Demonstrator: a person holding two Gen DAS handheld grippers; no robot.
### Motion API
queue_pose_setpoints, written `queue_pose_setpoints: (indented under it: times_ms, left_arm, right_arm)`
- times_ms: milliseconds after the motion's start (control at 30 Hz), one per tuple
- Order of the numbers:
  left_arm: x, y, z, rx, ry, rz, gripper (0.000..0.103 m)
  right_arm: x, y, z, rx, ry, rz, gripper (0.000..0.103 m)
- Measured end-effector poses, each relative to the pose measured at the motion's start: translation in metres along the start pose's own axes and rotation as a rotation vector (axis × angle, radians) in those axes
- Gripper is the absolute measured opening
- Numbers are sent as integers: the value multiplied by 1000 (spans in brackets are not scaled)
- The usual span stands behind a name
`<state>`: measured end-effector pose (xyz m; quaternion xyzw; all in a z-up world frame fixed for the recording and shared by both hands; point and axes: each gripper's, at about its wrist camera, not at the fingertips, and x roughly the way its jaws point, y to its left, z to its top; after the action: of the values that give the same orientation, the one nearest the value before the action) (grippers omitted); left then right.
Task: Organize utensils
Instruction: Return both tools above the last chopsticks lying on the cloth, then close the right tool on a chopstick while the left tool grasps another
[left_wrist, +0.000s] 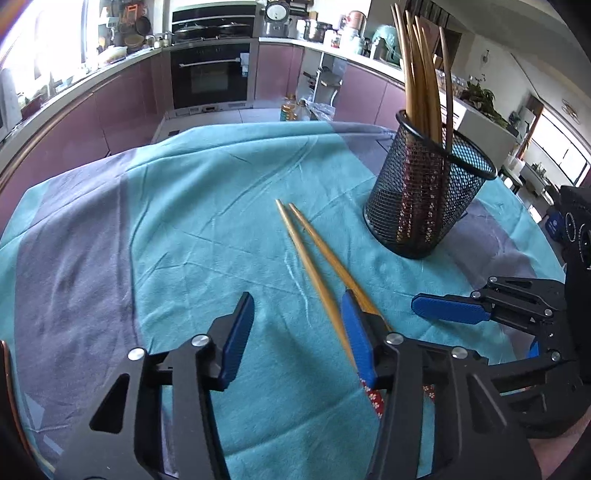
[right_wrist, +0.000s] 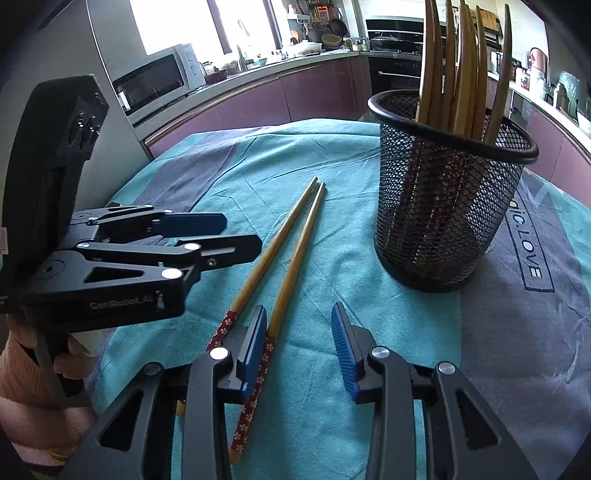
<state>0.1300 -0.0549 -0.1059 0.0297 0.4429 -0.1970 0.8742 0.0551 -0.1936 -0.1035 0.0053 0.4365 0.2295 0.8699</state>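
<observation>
Both our tongs stand spread and pinch nothing: left gripper (left_wrist: 297, 332) and right gripper (right_wrist: 299, 345) hover low over the teal cloth (left_wrist: 184, 206). Between them two loose chopsticks (right_wrist: 291, 254) lie side by side on the table middle. Near them stands the mesh holder (right_wrist: 447, 206), full of chopsticks.

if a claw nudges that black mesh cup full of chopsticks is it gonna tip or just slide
The mesh cup probably tips fairly easily: the chopsticks in it rise well above its rim, so the weight sits high. Its base looks narrower than its rim, which adds to that. On the wrinkled cloth it would likely drag rather than slide.
</observation>
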Motion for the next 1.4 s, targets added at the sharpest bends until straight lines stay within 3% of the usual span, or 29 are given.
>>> queue_pose_setpoints:
  times_ms: [300, 467, 767, 1000, 1233, 1400]
  left_arm:
    - [16, -6, 7, 15, 35, -11, 31]
    - [21, -3, 11, 2, 45, -31, 14]
    - [18, -5, 3, 14, 48, -38, 11]
    - [22, -5, 6, 11, 48, -11, 15]
    - [27, -4, 12, -14, 44, -11, 10]
    - [26, -2, 11, -44, 36, -10, 9]
  right_arm:
    - [3, 1, 4, -2, 4, -3, 32]
    - [5, 0, 7, 0, 5, -6, 30]
    - [15, 0, 17, 1, 6, -12, 25]
    - [24, 2, 27, -2, 3, -25, 24]
    - [27, -5, 29, 23, -2, -18, 9]
    - [23, -11, 27, 58, -13, 3, 7]
